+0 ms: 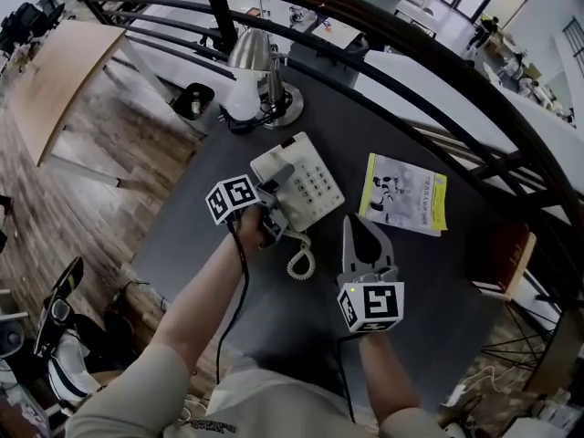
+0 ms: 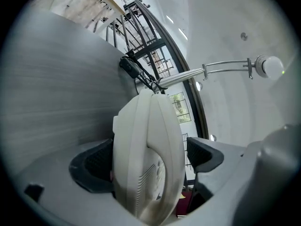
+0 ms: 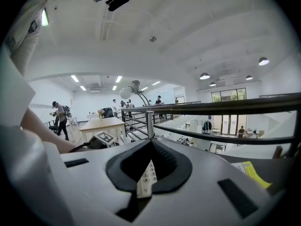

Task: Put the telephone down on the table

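Note:
A white telephone base with a keypad sits on the dark round table. My left gripper is shut on the white handset at the base's left side, and a coiled cord hangs from it onto the table. In the left gripper view the handset stands on edge between the two pads and fills the gap. My right gripper hovers just right of the cord, shut and holding nothing. Its closed tips point at the railing, with the keypad showing below them.
A silver desk lamp stands at the table's far edge, behind the phone. A yellow-and-white booklet lies to the right of the phone. A curved black railing runs behind the table. A black bin sits beyond the left edge.

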Demonstrator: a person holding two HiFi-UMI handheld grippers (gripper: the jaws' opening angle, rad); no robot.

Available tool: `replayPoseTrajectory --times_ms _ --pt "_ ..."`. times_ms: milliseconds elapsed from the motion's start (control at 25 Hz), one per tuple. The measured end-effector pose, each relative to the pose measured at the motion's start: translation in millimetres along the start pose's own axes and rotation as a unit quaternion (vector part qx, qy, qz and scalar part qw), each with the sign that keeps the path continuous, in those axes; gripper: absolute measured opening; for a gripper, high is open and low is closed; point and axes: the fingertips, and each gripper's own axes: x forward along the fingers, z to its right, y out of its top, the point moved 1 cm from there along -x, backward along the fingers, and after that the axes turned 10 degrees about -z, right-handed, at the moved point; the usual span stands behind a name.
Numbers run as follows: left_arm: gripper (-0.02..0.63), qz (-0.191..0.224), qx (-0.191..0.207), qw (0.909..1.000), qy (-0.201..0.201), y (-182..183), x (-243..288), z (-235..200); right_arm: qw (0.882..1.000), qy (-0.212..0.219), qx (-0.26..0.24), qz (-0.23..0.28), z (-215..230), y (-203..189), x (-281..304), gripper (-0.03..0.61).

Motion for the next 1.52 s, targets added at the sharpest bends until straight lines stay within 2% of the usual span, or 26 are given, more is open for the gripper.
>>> replayPoseTrajectory --times_ms 280,400,520,600,720,840,1040,1200,1360,1520 --pt "0.479 -0.002 -0.035 0.9988 0.035 -24.9 -12.2 -14.5 1.0 -0.001 -0.021 0.005 -11.3 6.0 -17.7 0.002" --pt "0.479 -0.003 -0.06 0.9961 0.065 -33.6 -18.5 -21.0 1.0 0.0 -0.015 0.006 -16.3 6.7 -26.9 0.002" --pt "0.479 -0.006 -0.064 0.9932 0.097 -33.4 -28.4 -16.8 1.0 0.005 -0.013 0.007 -21.9 7.3 -35.5 0.002" --pt "0.479 -0.002 -0.065 0.9931 0.097 -28.1 -35.0 -10.5 1.0 0.005 -0.013 0.008 -24.3 8.0 -40.5 0.002" --pt "0.479 0.005 -0.04 0.995 0.091 -24.3 -52.0 3.7 1.0 0.006 -0.009 0.01 -28.6 10.2 -50.8 0.002" --pt "0.479 0.013 -0.026 0.9973 0.067 -26.2 -70.8 28.4 1.0 0.004 -0.01 0.015 -32.0 13.7 -63.0 0.002" --pt "0.479 0.02 0.043 0.9986 0.024 -37.3 -104.0 86.7 0.999 -0.002 -0.016 0.033 -38.9 24.0 -83.2 0.002" --pt "0.477 0.023 0.12 0.992 -0.032 -52.0 -135.1 144.2 0.998 0.005 0.003 0.059 -45.0 42.8 -104.1 0.002" --pt "0.477 0.042 0.217 0.9744 -0.042 -63.8 -171.4 194.3 0.996 0.011 0.001 0.088 -49.2 70.7 -125.3 0.002" --pt "0.476 0.065 0.306 0.9494 -0.029 -78.6 -203.6 240.2 0.996 0.021 0.025 0.083 -48.5 95.6 -148.3 0.002"
